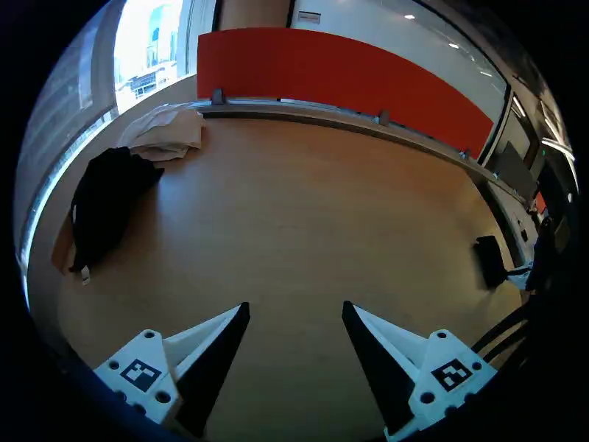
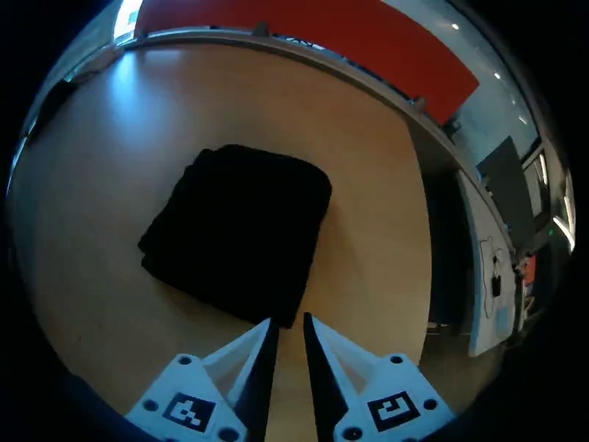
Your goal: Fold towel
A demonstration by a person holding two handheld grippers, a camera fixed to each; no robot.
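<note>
Black folded cloth towel [image 2: 235, 228] lies flat on the light wooden table [image 2: 96, 147]; tips of my right gripper [image 2: 287, 322] sit at its near edge, almost together; I cannot tell if they pinch; left gripper [image 1: 294, 308] is wide open, empty.

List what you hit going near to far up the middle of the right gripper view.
right gripper → folded black towel → bare wooden tabletop → grey rail at the table's far edge → red partition
</note>
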